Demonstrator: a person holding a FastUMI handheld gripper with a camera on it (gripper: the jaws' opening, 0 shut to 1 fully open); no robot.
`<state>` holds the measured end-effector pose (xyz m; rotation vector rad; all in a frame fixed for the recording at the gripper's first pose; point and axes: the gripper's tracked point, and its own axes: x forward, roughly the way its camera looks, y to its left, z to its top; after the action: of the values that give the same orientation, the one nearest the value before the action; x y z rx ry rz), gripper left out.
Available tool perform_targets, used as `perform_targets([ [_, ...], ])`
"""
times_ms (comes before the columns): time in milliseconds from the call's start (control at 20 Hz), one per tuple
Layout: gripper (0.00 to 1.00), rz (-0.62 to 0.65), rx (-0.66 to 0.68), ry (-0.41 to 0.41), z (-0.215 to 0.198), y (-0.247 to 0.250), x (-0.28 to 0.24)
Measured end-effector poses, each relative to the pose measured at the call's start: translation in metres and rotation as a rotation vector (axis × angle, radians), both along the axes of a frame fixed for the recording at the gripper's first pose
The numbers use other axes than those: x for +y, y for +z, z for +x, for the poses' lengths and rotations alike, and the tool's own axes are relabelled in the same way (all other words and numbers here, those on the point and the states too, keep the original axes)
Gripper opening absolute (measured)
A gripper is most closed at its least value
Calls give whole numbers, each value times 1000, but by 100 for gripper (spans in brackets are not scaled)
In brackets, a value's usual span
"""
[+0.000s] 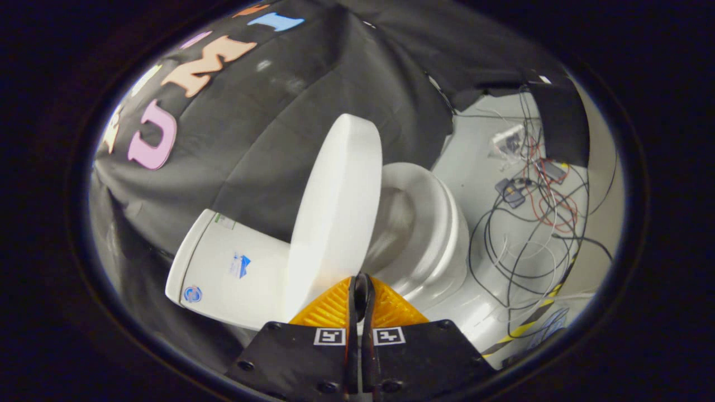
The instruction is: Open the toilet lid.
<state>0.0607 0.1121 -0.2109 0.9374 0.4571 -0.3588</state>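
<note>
The white toilet lid stands raised, close to upright, between the tank and the open bowl with its seat. The whole scene appears tilted in this view. My gripper is shut, its two fingers pressed together with nothing between them. The fingertips sit right at the lid's near rim, on the side that faces the bowl. Whether they touch the rim I cannot tell.
A tangle of black, red and white cables with small electronic parts lies on the pale floor beyond the bowl. A yellow-and-black striped tape runs along the floor near the fingers. Black cloth hangs behind the tank.
</note>
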Motion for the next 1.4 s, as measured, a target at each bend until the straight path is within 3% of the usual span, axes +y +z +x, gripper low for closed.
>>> perform_targets([
  [150, 2, -56, -65, 30, 8, 28, 5],
  [800, 2, -212, -38, 57, 22, 73, 26],
  [1200, 3, -427, -14, 111, 33, 104, 44],
  [1400, 3, -416, -30, 98, 39, 116, 54],
])
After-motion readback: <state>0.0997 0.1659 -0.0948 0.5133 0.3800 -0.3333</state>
